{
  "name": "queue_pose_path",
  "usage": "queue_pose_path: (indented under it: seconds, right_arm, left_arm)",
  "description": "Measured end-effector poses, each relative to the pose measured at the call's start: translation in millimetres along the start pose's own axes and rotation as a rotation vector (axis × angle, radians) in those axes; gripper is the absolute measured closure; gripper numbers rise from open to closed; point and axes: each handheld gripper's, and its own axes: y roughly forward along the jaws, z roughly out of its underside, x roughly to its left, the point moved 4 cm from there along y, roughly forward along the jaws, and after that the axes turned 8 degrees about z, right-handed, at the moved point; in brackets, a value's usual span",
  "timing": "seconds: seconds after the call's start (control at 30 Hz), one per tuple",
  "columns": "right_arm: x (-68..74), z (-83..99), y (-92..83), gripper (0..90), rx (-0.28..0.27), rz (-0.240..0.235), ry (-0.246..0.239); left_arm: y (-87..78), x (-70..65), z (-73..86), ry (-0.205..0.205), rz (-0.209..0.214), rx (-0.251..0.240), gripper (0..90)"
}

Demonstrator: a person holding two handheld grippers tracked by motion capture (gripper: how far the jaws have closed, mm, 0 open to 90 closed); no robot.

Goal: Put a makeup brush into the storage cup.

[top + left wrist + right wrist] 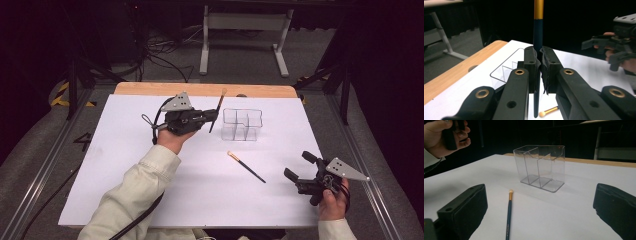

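Left gripper [214, 116], jaws clamped on a dark, gold-ferruled brush [217, 109] held steeply tilted above the white table [125, 165] just left of the clear plastic compartmented organiser [242, 124]; right gripper [299, 169] jaws spread, empty, near a second identical brush [246, 167] lying flat.

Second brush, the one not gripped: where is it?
High view: the loose brush lies flat on the white table, centre-right, just in front of the clear organizer, between it and the right gripper.

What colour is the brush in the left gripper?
Dark blue handle with a gold band; clearest in the left gripper view.
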Motion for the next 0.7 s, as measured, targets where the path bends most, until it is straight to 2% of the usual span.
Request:
queue_pose_path:
  seconds: [0.27, 0.53, 0.7]
  right_arm:
    - [-0.4, 0.3, -1.7, 0.2, 0.000, 0.003, 0.001]
    - [-0.1, 0.5, -3.1, 0.2, -0.001, 0.002, 0.006]
    - [-1.0, 1.3, -7.3, 0.2, -0.004, 0.008, 0.006]
  left_arm:
    - [9.5, 11.4, -2.5, -0.034, -0.003, -0.023, 83.3]
    - [22.7, 13.4, -4.8, -0.059, -0.011, -0.038, 83.3]
    - [31.6, 14.7, -7.6, -0.060, -0.009, -0.055, 83.3]
